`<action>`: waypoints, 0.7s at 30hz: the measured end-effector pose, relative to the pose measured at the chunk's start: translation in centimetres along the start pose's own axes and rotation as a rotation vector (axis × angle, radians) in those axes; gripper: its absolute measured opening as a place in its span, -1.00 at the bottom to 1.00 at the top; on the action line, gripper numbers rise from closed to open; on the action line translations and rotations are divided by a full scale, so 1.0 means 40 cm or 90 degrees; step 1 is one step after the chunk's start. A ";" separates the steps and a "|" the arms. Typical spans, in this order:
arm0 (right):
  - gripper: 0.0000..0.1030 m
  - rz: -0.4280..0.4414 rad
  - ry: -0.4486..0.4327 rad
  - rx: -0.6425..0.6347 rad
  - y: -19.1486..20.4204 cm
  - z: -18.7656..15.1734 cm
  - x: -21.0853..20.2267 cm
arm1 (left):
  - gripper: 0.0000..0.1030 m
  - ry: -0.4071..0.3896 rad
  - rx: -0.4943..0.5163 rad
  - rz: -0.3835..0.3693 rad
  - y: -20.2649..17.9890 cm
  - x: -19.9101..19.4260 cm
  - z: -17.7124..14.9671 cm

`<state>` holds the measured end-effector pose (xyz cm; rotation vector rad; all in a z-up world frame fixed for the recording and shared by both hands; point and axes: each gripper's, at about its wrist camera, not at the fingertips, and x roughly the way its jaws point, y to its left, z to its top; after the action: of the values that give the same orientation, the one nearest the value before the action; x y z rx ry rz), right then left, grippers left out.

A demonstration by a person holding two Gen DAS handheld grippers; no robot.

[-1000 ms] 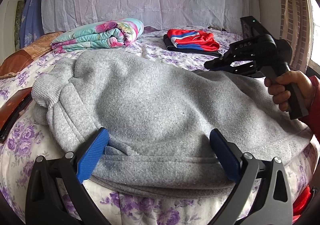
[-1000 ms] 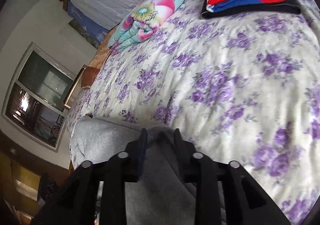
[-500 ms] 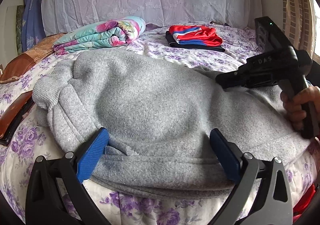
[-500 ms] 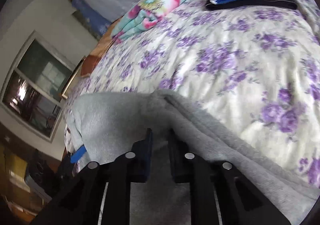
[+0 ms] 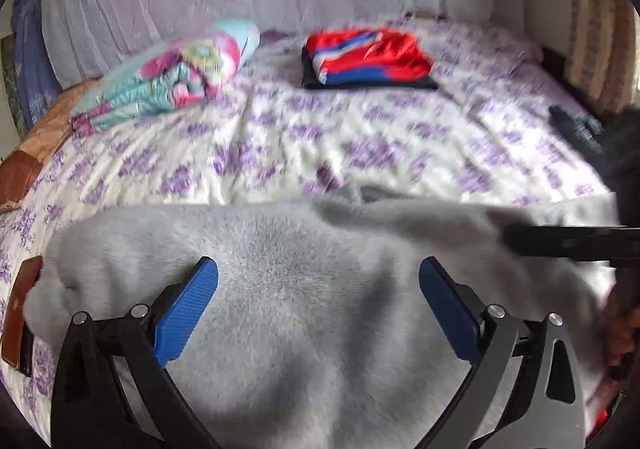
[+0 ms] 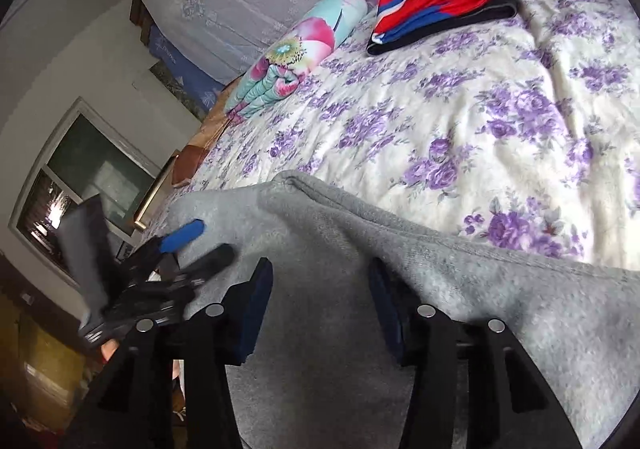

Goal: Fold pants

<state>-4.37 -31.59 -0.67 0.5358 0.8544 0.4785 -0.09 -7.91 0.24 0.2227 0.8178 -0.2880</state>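
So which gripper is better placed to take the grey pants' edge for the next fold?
Probably the right gripper: its opening jaws straddle the grey pants beside their thick edge. The left gripper, open, faces flat cloth.

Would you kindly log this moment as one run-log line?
task: fold pants | grey pants: on bed | left gripper: open above pants | right gripper: jaws opening, nothing pinched

floral bedspread (image 5: 360, 137) | rolled quilt (image 5: 168, 85) | red-blue folded clothes (image 5: 368, 57)
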 end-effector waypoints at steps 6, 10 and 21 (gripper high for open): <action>0.80 -0.092 -0.124 -0.065 0.036 -0.073 -0.197 | 0.92 0.014 -0.082 -0.077 0.072 0.047 -0.022; 0.89 -0.125 -0.065 -0.001 -0.086 -0.112 -0.199 | 0.90 -0.027 -0.104 -0.055 0.060 -0.008 -0.031; 0.90 -0.070 -0.242 0.148 -0.112 -0.270 -0.505 | 0.92 0.007 -0.028 -0.063 -0.035 -0.010 -0.082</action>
<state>-23.73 -44.31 2.26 0.7611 0.5720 0.1666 -3.06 -8.16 -1.75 0.1425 0.8472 -0.3610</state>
